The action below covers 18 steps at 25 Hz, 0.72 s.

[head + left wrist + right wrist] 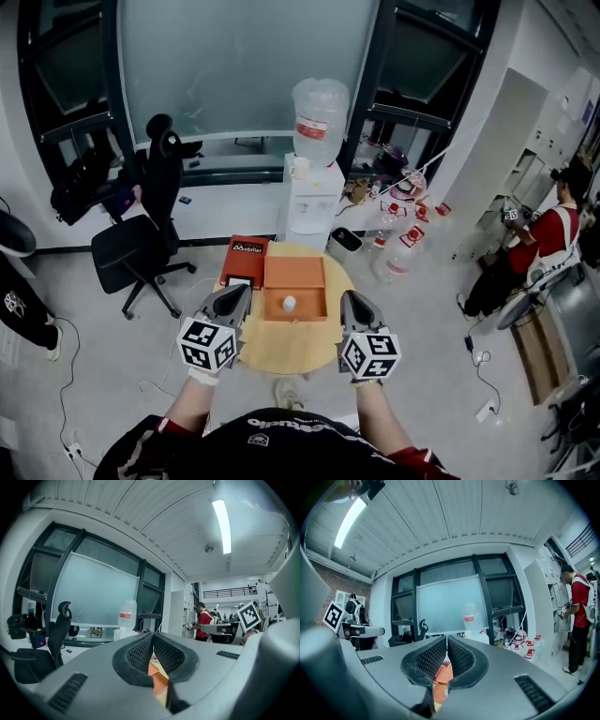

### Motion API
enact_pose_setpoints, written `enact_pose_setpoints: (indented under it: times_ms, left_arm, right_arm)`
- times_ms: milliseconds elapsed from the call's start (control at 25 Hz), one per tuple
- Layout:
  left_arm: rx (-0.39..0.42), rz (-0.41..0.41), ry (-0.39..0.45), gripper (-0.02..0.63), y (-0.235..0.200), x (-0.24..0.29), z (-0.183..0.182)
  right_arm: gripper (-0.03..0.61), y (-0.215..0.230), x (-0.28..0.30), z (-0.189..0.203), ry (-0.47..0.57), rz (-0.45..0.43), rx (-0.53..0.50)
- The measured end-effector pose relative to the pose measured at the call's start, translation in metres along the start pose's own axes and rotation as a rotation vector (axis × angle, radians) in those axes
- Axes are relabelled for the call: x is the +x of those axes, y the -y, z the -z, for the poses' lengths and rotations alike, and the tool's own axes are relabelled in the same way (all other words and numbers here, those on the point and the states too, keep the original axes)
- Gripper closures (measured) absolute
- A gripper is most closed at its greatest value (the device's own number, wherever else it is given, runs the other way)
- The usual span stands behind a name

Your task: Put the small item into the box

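Observation:
An open orange box (311, 305) lies on the round wooden table (291, 352), and a small white item (289, 303) rests inside it. My left gripper (239, 292) hovers at the box's left side with its jaws shut and empty. At the box's right side my right gripper (349, 298) is also shut, with nothing between its pads. In the left gripper view the left gripper (153, 635) has its tips touching, and a strip of the box (158, 677) shows below them. The right gripper view has the right gripper (446, 639) above the box (442, 674) and the white item (446, 693).
A red flat package (246, 260) lies at the table's far left edge, next to the box. Beyond stand a black office chair (141, 239), a water dispenser (314, 187), a waste bin (345, 241) and floor bottles (403, 253). A person in red (544, 248) stands at right.

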State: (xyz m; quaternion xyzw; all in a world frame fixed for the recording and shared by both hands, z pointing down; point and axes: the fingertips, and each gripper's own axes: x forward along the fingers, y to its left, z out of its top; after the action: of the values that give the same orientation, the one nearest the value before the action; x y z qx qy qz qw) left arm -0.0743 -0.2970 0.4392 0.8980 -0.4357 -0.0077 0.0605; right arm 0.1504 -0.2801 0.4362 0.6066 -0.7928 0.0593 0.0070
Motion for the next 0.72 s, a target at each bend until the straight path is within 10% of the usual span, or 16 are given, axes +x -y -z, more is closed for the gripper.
enact_pose_setpoints:
  times_ms: [720]
  left_arm:
    - [-0.022,0.002,-0.006,0.595,0.004,-0.014,0.011]
  right_arm:
    - [0.552,-0.009,-0.014,0.004,-0.019,0.007,-0.028]
